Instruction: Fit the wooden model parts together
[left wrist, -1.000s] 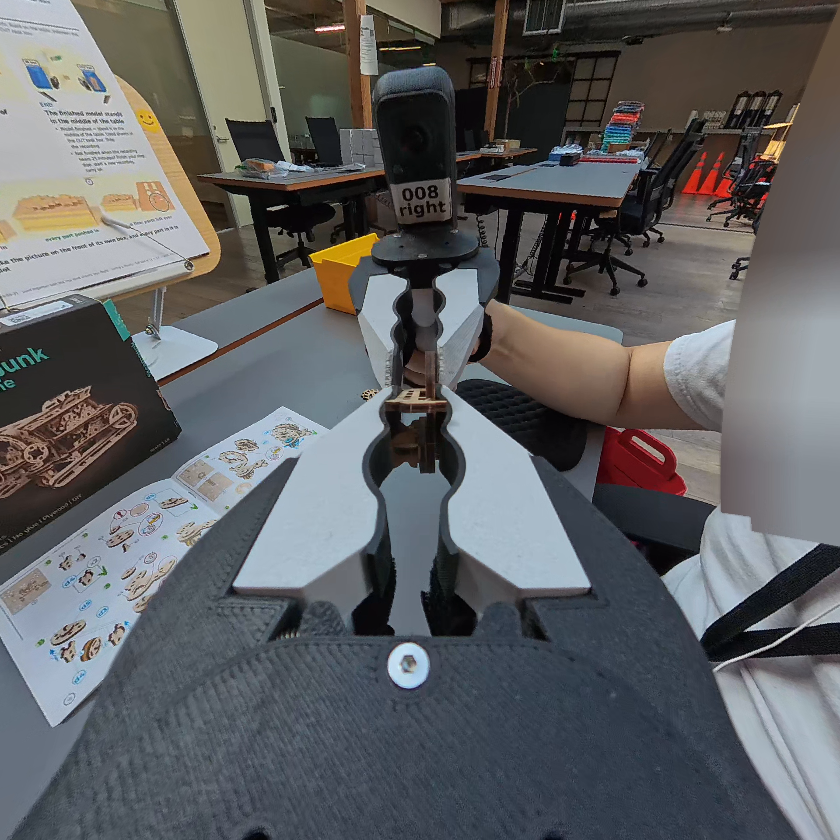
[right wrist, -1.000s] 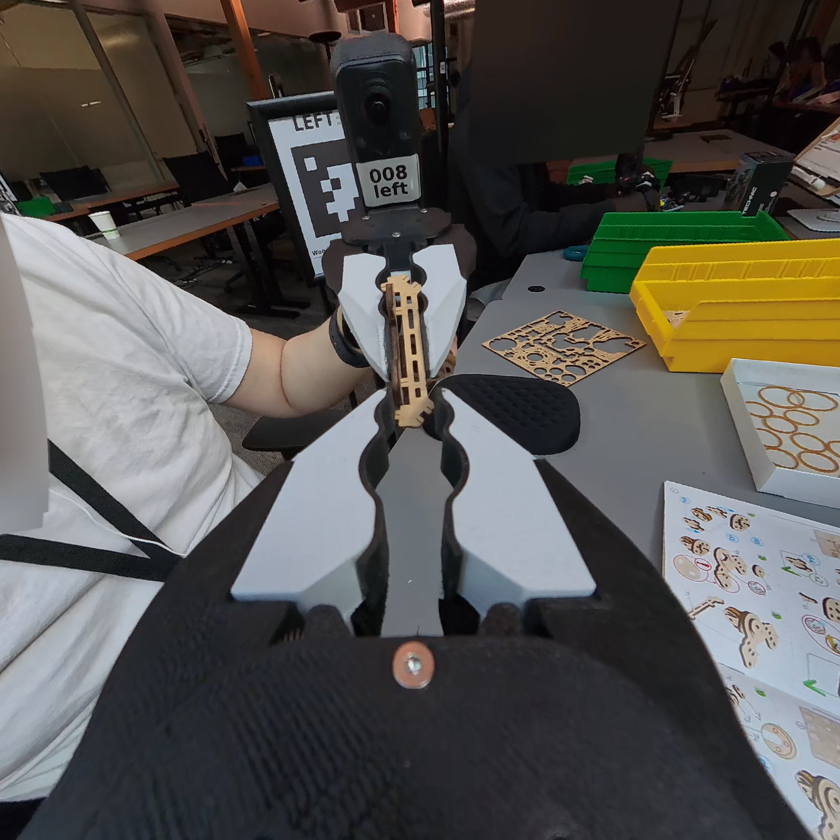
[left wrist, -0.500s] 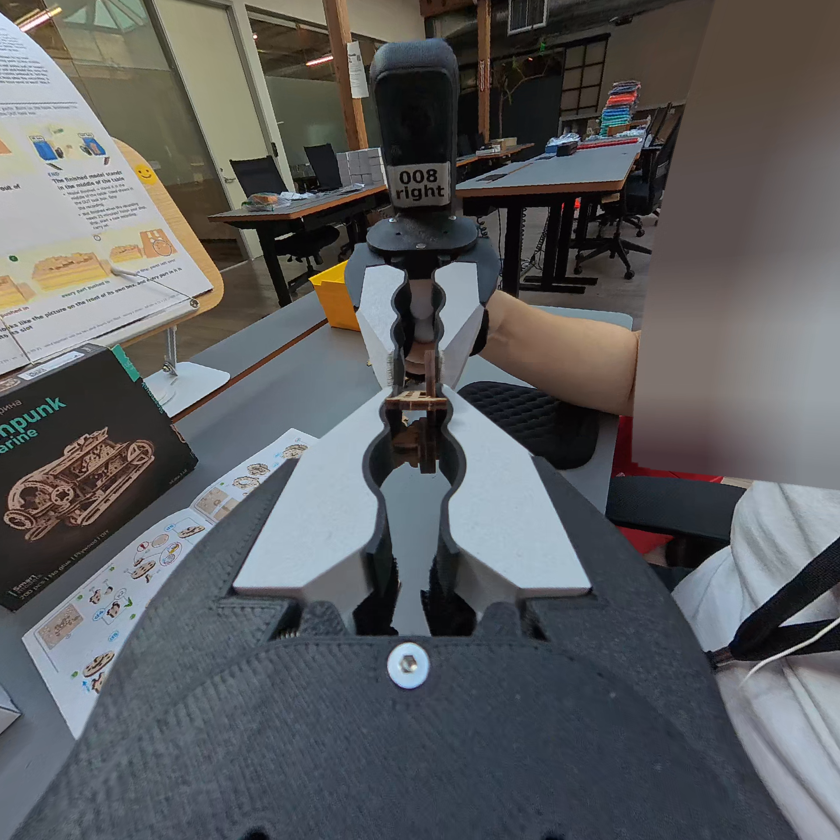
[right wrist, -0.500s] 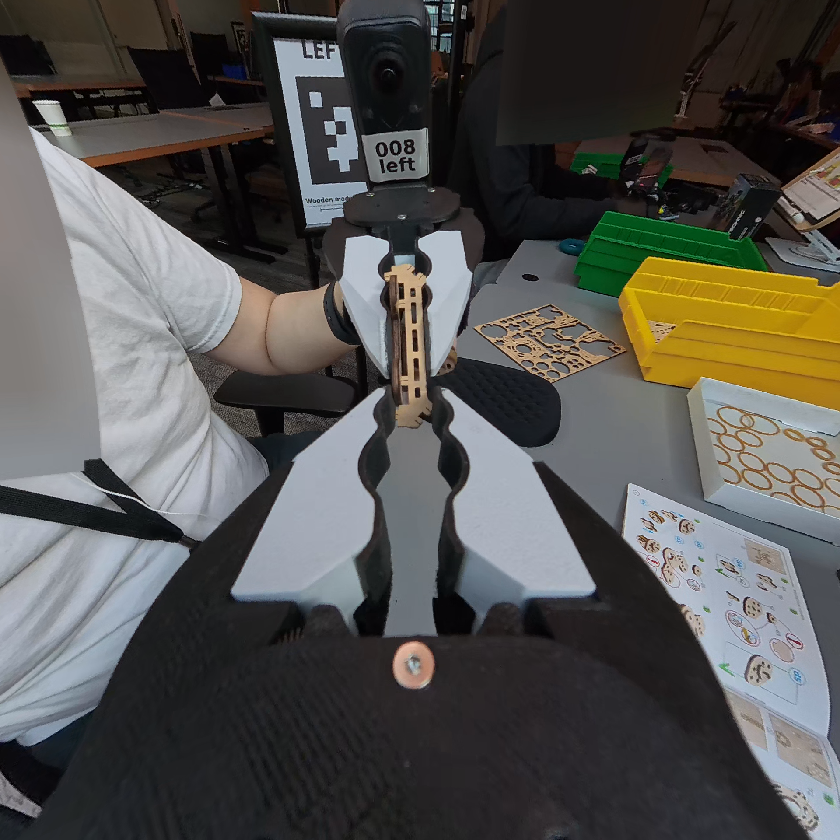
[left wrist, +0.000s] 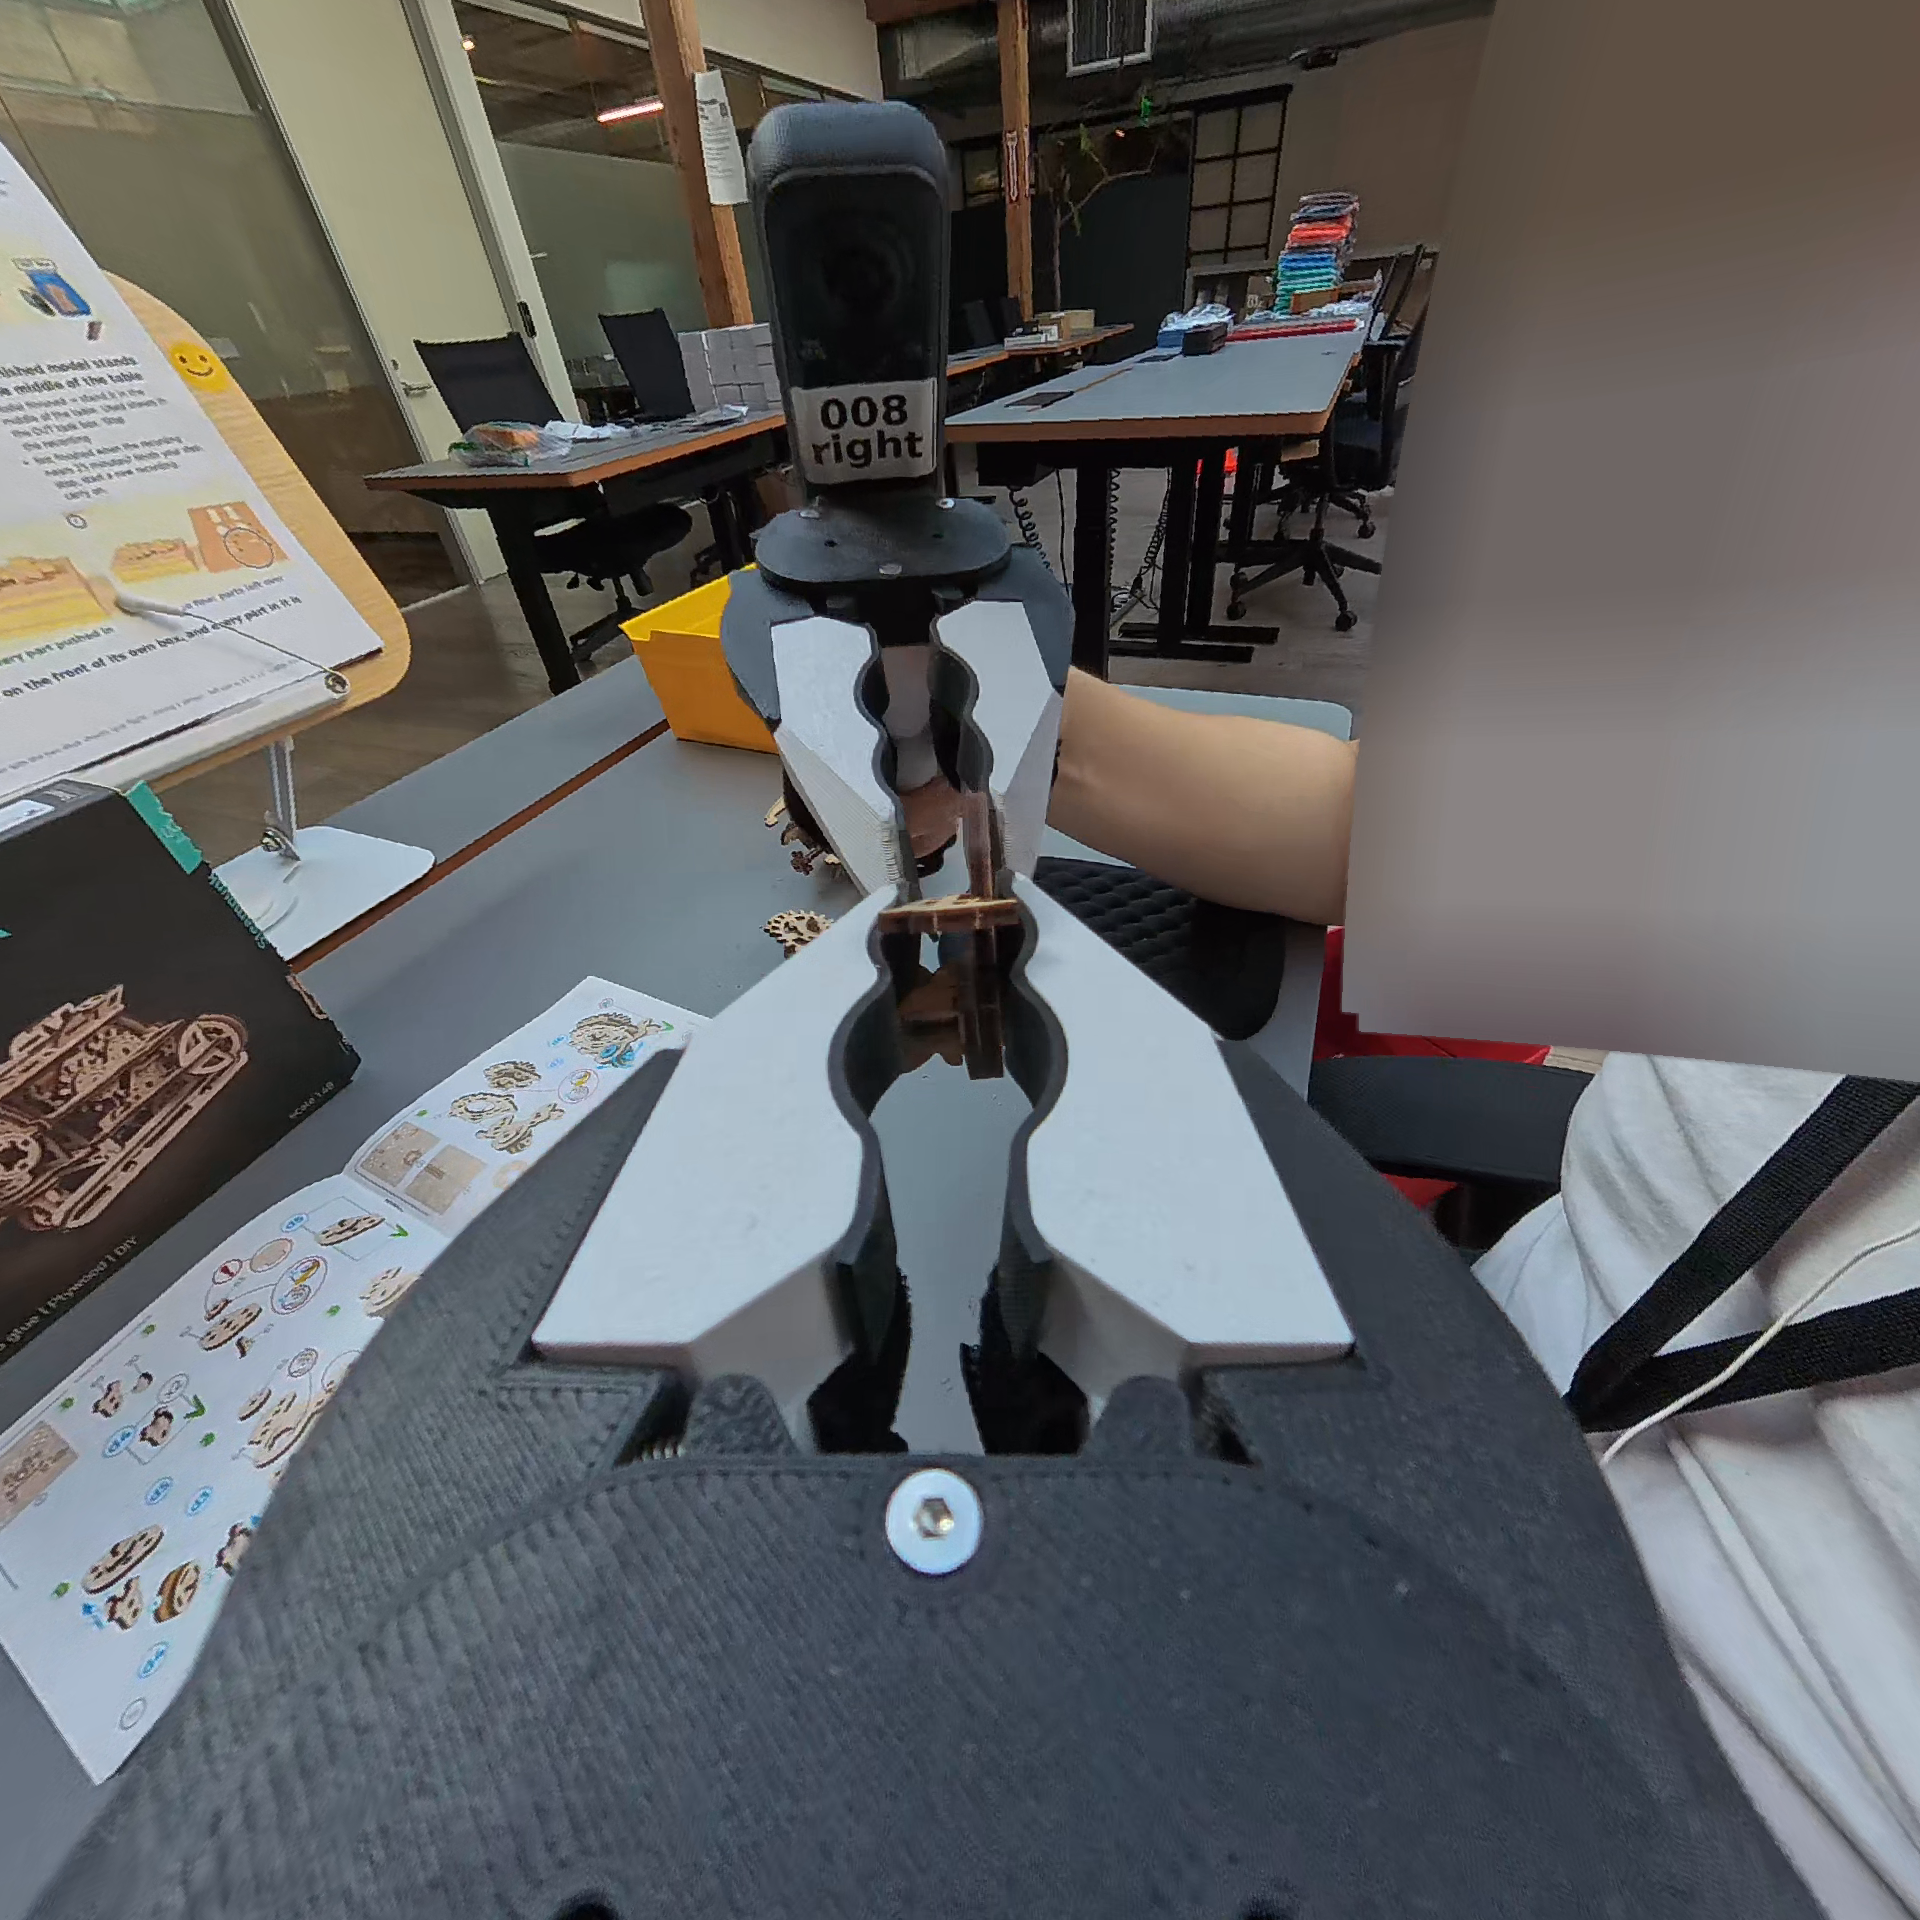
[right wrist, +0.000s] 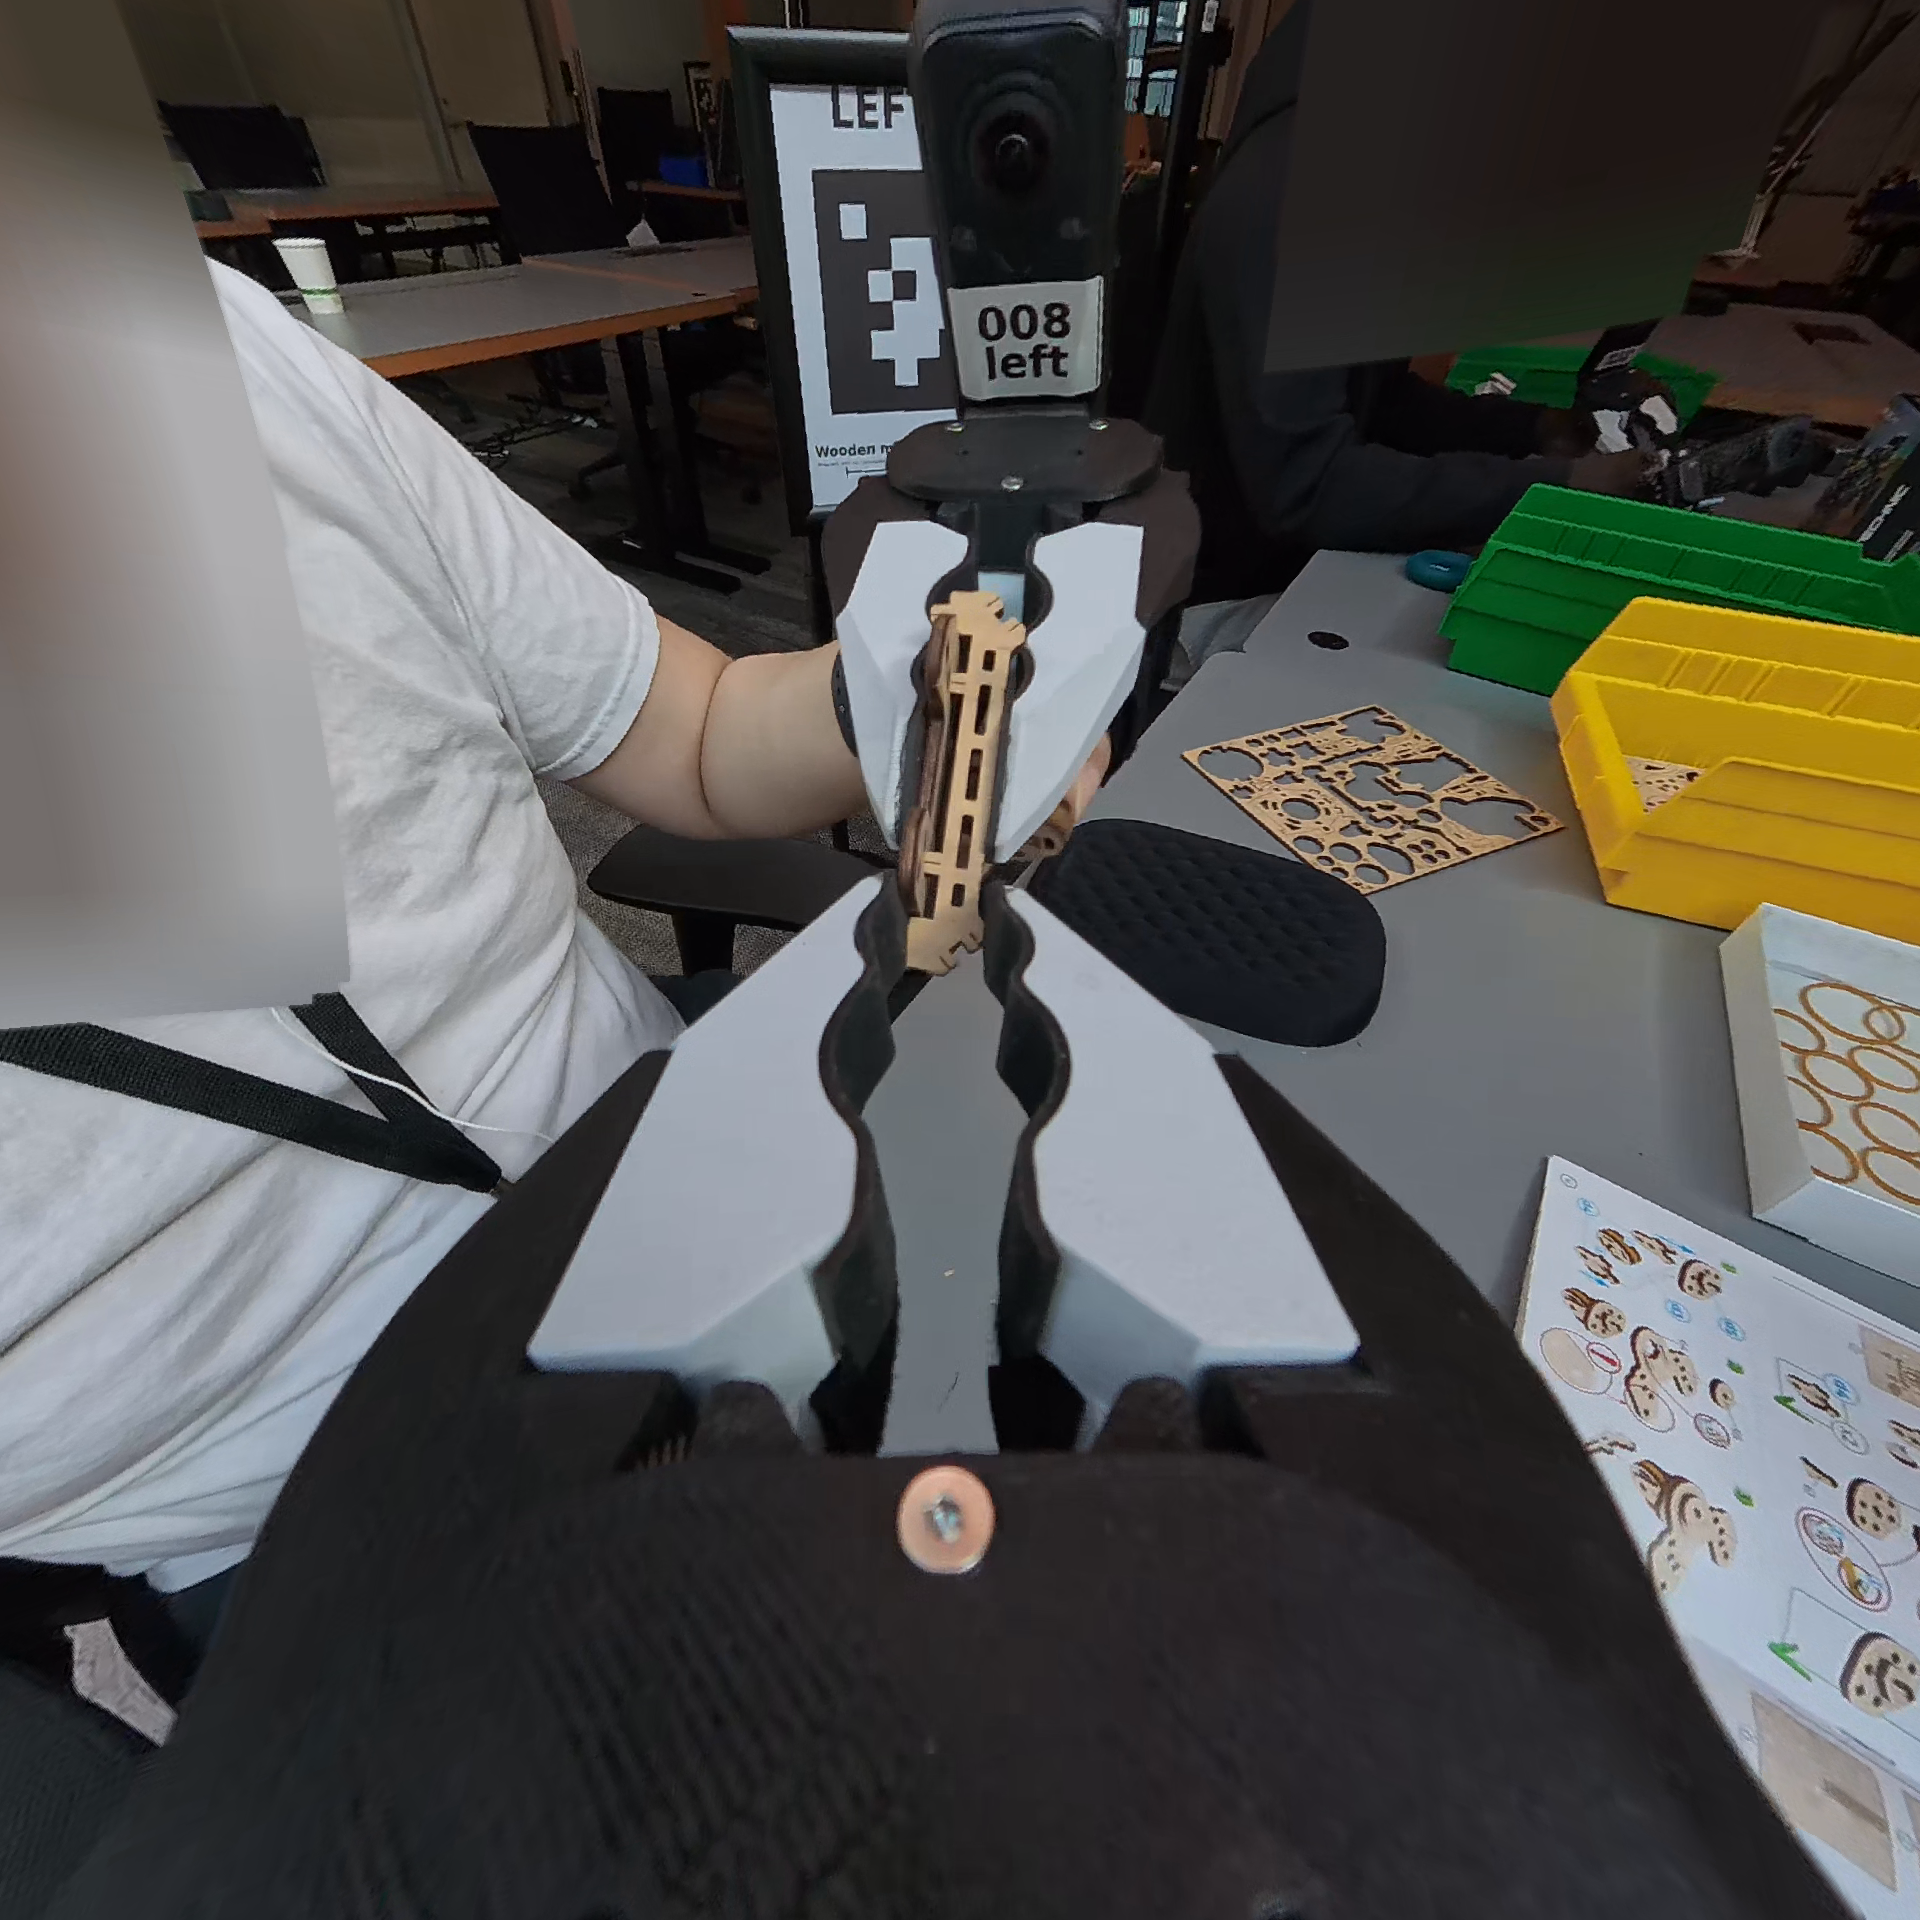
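Observation:
A long slotted wooden assembly (right wrist: 951, 779) is held in the air between the two grippers, which face each other tip to tip above the grey table (right wrist: 1507, 987). My left gripper (left wrist: 951, 904) is shut on one end of the assembly (left wrist: 951, 920). It shows opposite in the right wrist view (right wrist: 961, 842), with the part running up between its fingers. My right gripper (right wrist: 940, 909) closes around the assembly's near end. In the left wrist view it (left wrist: 951, 868) has a thin wooden strip (left wrist: 982, 831) in its jaws.
The left wrist view shows a black model box (left wrist: 125, 1039), an instruction sheet (left wrist: 312, 1299), a yellow bin (left wrist: 686, 675), a paper stand (left wrist: 156, 468) and loose wooden gears (left wrist: 795, 925). The right wrist view shows a black pad (right wrist: 1205, 925), a punched wooden sheet (right wrist: 1371, 790), yellow bins (right wrist: 1745, 769), green bins (right wrist: 1662, 582) and a ring tray (right wrist: 1839, 1091). My two grippers' fingertips are within a few centimetres of each other.
Both grippers have swung together and stay tip to tip, so the background has shifted. The wooden assembly now leans slightly left in the right wrist view. Neither grip has changed.

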{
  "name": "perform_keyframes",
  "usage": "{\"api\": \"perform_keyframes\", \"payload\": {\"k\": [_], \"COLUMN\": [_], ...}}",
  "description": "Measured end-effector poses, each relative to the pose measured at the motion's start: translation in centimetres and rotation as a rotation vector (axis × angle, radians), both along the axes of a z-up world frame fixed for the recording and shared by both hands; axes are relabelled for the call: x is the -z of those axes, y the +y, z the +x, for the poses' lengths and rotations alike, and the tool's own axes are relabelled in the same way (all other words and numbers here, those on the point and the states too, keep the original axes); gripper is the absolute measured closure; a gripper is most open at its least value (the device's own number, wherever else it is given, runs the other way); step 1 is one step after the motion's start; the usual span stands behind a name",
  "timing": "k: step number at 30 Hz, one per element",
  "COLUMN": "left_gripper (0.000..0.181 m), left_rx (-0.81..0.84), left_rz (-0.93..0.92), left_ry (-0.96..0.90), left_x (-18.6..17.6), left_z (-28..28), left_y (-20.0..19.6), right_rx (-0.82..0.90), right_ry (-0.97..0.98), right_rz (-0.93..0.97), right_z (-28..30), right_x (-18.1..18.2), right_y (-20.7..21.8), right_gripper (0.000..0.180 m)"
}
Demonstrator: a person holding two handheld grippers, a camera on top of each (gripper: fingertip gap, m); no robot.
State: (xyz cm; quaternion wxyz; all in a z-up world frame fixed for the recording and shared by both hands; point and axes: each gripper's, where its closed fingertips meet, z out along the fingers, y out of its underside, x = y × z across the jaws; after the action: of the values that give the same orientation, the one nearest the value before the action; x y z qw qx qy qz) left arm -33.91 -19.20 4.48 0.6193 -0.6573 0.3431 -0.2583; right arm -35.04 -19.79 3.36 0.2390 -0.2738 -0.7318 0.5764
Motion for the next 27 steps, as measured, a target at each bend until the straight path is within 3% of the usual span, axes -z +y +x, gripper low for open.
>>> {"api": "perform_keyframes", "payload": {"k": [3, 12, 27], "left_gripper": [0.168, 0.168, 0.167], "left_rx": [-0.049, -0.033, -0.044], "left_rz": [0.034, 0.098, 0.124], "left_ry": [0.005, -0.064, -0.069], "left_x": [-0.5, -2.4, -2.3], "left_z": [-0.2, 0.3, 0.6], "left_y": [0.4, 0.0, -0.3], "right_rx": [0.044, -0.041, -0.082], "right_ry": [0.063, 0.057, -0.024], "right_rz": [0.014, -0.246, -0.329], "right_z": [-0.3, 0.4, 0.6], "right_x": [-0.8, -3.3, -3.0], "right_y": [0.6, 0.0, -0.1], "right_gripper": [0.165, 0.165, 0.166]}}
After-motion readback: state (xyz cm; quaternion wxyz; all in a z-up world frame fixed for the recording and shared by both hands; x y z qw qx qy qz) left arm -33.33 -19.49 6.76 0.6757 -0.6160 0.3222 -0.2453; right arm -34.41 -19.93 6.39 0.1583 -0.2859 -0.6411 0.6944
